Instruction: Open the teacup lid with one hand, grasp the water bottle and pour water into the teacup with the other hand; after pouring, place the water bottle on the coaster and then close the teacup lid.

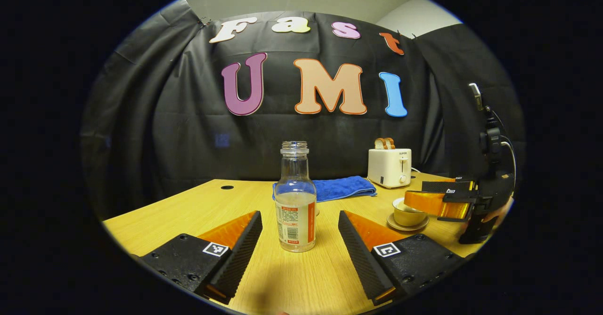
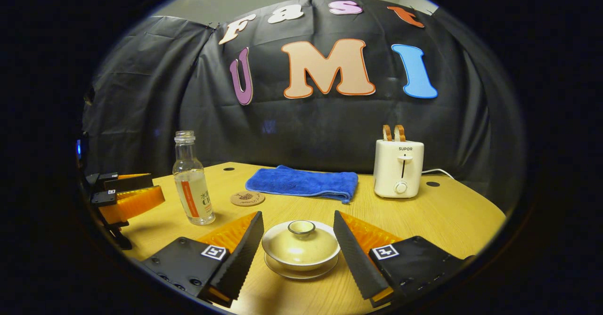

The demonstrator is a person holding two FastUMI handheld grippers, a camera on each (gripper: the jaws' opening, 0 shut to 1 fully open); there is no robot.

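A clear, uncapped water bottle about half full stands upright on the wooden table. My left gripper is open, and the bottle is centred in the gap between its fingers without touching them. In the right gripper view the bottle stands just ahead of the left gripper. A cream teacup on a saucer has its lid on. The right gripper is open, one finger on each side of the cup and clear of it. A round coaster lies behind the bottle.
A folded blue towel lies at the back of the table, with a white toaster holding toast to its right. In the left gripper view the teacup and the right gripper are at the right, near the table edge.
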